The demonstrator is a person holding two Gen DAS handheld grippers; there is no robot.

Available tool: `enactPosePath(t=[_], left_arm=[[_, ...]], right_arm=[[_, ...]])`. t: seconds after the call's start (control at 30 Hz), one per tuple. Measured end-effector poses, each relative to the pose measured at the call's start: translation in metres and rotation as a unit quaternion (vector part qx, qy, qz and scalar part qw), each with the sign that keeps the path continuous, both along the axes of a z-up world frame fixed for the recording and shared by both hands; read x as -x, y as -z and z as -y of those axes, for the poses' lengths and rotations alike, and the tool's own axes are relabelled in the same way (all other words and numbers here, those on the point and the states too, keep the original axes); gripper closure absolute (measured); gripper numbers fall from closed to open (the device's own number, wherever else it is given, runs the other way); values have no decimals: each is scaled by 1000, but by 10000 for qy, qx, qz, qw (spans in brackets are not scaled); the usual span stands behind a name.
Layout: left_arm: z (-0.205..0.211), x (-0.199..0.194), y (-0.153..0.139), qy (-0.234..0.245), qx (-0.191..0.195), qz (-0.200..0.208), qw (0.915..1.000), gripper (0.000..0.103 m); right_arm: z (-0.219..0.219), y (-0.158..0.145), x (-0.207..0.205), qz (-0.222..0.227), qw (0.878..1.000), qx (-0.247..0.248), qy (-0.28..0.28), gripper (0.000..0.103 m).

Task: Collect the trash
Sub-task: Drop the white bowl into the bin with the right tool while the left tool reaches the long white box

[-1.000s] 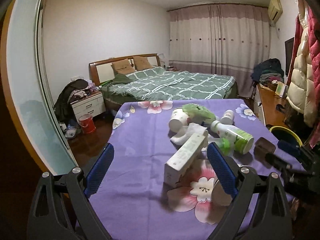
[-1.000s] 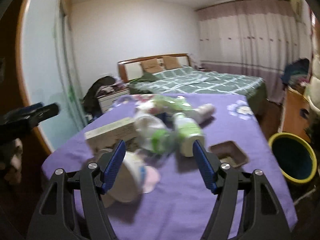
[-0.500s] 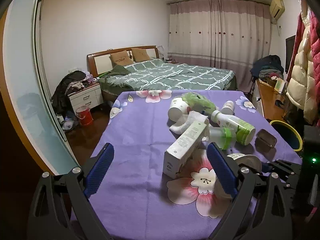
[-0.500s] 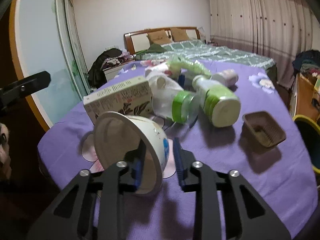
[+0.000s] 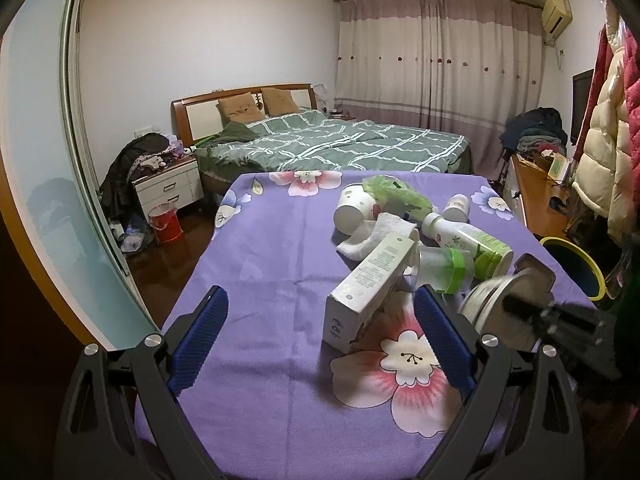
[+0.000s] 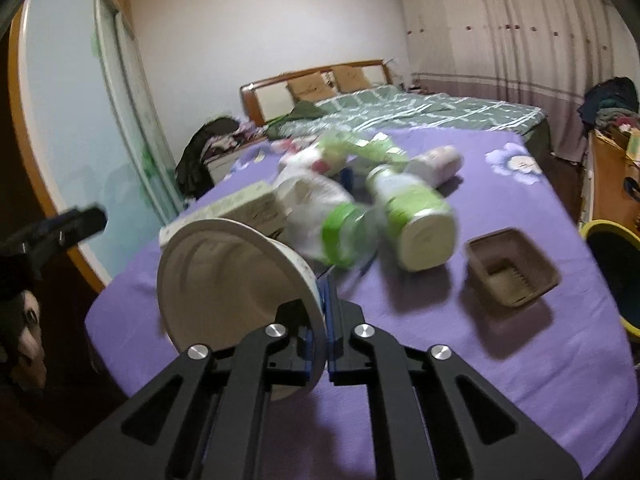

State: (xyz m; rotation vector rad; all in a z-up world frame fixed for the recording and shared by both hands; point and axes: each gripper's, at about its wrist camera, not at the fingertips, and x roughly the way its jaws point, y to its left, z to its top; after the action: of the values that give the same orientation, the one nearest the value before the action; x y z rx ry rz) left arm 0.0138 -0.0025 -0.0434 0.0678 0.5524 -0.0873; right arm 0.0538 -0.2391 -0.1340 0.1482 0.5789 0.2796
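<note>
My right gripper (image 6: 323,300) is shut on the rim of a white paper bowl (image 6: 224,280), tipped on its side just above the purple flowered tablecloth (image 6: 460,360). From the left wrist view the same bowl (image 5: 496,304) and the right gripper (image 5: 520,300) show blurred at the right. My left gripper (image 5: 320,336) hangs open over the cloth, nothing between its fingers. Behind the bowl lie a long white carton (image 5: 368,280), a clear bottle with a green band (image 6: 340,232), a green-labelled white bottle (image 6: 412,216), a paper cup (image 5: 352,212), a crumpled green bag (image 5: 396,196) and a small white jar (image 6: 436,164).
A brown plastic tray (image 6: 512,272) sits on the cloth at the right. A yellow-rimmed bin (image 6: 616,272) stands on the floor past the table's right edge. A bed (image 5: 340,144), a nightstand (image 5: 168,188) and a red bucket (image 5: 166,224) lie beyond; coats (image 5: 612,140) hang at right.
My right gripper went from wide open to shut on the bowl's rim and tipped the bowl upward. The left gripper stayed open and almost still.
</note>
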Motion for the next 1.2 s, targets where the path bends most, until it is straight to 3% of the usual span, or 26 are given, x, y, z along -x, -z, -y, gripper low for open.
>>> enactPosePath(t=[0.3,0.57,0.8,0.87,0.93,0.97,1.07,1.2], left_arm=[[14,-4,8,186,-37,-78,9998,10],[18,-13,13,196,-50,-178,9996,10],[19,-19,16,198,-42,-235,9995,10],[19,-19,17,205,-41,-243,9995,10],[19,-20,18,201,-50,-246,9995,10],[19,-19,17,198,-46,-245,9995,10],[20,-23,20,180,-66,-286,9994,10],[20,-30,27,197,-62,-393,9990,10]], right_arm=[[104,-15,-14,68,9903,-338,1346,98],[232,-8,-24,-213,9550,-530,2911,98],[304,11,-34,-693,9262,-616,3655,97],[313,18,-38,-840,9208,-599,3760,92],[321,21,-39,-900,9148,-618,3889,75],[323,21,-42,-891,9128,-608,3938,71],[318,16,-33,-667,9095,-633,4054,70],[288,1,-30,-292,9179,-403,3936,64]])
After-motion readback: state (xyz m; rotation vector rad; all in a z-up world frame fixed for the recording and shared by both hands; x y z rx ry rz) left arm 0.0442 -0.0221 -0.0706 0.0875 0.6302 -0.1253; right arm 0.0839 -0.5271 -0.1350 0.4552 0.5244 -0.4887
